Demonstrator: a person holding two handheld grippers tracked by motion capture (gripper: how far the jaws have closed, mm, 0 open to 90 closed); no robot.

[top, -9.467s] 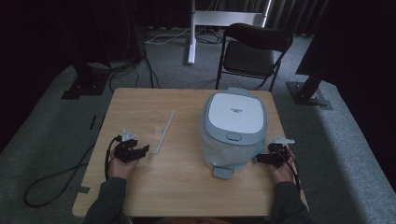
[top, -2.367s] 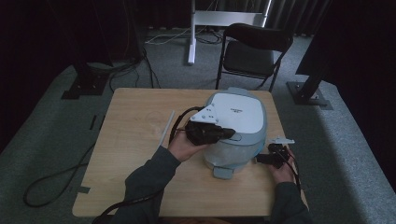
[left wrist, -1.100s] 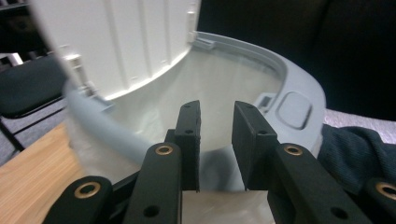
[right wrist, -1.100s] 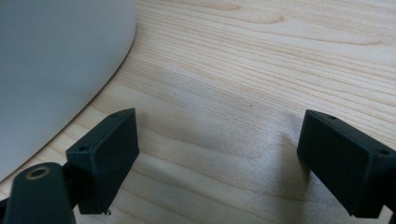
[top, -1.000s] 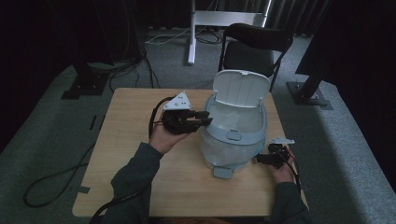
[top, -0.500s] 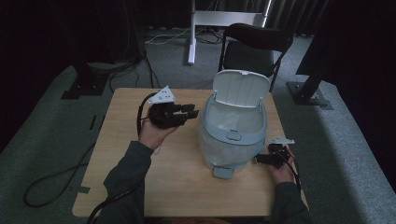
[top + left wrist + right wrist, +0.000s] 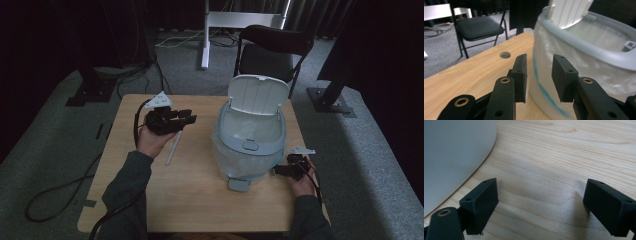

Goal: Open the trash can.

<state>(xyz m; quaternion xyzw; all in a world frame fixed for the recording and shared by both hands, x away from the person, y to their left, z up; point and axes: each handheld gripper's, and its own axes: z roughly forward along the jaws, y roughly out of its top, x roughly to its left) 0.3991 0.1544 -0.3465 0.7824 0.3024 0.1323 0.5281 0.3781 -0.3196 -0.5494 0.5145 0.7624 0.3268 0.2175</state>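
Wooden table (image 7: 200, 200) in dark room: bin (image 7: 248, 145) at centre-right, lid (image 7: 257, 95) already up, liner inside; left gripper (image 7: 186, 119) beside it, jaws just opening, empty; right gripper (image 7: 278, 170) resting wide apart; white stick (image 7: 172, 148) not yet picked up.

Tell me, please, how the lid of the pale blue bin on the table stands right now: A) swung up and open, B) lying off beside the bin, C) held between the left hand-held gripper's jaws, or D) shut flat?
A: the lid stands upright at the back of the bin, whose lined inside is exposed.
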